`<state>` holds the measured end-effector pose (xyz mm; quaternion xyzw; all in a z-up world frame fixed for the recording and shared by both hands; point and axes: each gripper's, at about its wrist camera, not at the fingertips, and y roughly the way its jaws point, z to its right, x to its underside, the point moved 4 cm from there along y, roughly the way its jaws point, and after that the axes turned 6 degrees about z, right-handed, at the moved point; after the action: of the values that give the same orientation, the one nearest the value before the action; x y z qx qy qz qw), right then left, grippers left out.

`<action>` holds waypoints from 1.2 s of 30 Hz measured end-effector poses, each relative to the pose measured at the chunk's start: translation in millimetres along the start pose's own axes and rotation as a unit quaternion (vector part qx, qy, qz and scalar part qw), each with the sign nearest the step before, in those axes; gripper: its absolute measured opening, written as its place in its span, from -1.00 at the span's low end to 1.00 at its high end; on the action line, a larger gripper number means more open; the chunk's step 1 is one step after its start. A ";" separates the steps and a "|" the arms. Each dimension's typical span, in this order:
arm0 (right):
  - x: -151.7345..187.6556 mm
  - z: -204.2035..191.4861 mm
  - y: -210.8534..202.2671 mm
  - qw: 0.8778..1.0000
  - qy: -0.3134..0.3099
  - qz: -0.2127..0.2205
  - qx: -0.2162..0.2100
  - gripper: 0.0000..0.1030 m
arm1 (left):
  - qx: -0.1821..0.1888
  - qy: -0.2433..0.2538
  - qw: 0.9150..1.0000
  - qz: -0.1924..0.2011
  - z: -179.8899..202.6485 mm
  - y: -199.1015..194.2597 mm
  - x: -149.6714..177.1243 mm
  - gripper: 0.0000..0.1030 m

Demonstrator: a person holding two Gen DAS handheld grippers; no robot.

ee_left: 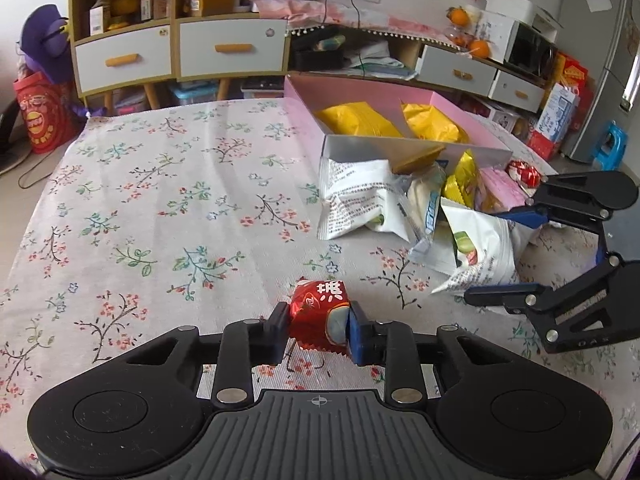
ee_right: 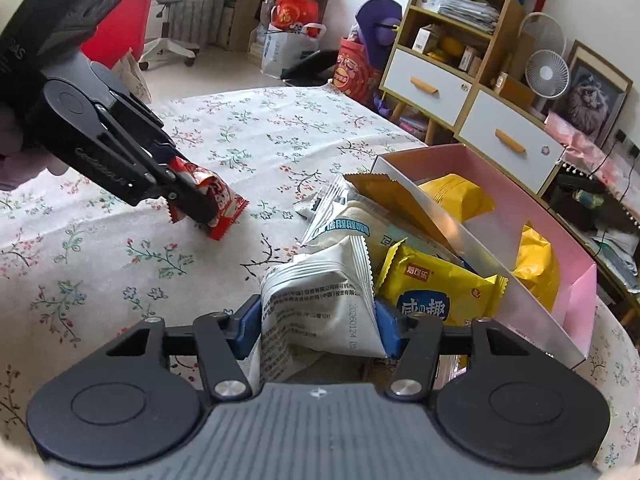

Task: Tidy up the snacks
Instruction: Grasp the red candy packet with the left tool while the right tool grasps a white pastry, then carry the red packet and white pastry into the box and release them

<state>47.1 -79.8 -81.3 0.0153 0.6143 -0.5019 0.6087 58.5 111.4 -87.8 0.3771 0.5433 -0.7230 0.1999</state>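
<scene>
My left gripper (ee_left: 318, 330) is shut on a red snack packet (ee_left: 318, 314), held just above the floral tablecloth; it also shows in the right wrist view (ee_right: 218, 210). My right gripper (ee_right: 318, 326) is shut on a white snack packet (ee_right: 320, 304) at the near edge of a snack pile (ee_left: 432, 208). From the left wrist view the right gripper (ee_left: 516, 256) sits at the pile's right side. A pink box (ee_left: 452, 106) behind the pile holds two yellow packets (ee_left: 358, 120).
A yellow packet (ee_right: 440, 292) and a blue-labelled white packet (ee_right: 348, 224) lie in the pile by the box wall (ee_right: 480, 256). The floral tablecloth (ee_left: 160, 200) stretches left. Cabinets (ee_left: 180, 52) and a fridge (ee_left: 600, 60) stand beyond the table.
</scene>
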 end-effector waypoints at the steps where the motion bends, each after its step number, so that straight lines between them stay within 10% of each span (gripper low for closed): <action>1: -0.9 0.0 -1.2 1.000 0.000 0.002 -0.002 0.04 | 0.000 0.000 1.000 0.000 0.2 -0.3 -0.6 -0.48; 20: -21.0 16.8 -15.3 0.998 0.055 0.043 0.009 -0.01 | -0.013 -0.041 0.998 0.047 2.5 -11.6 -30.8 -0.49; 36: -19.9 94.6 -5.4 0.973 0.187 0.048 0.126 -0.01 | 0.011 -0.076 0.993 0.087 55.3 21.4 -97.8 -0.49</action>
<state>118.1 -130.8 -39.8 0.2146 0.6478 -0.5335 0.4997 117.5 40.8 -19.9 0.3687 0.4834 -0.7358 0.2984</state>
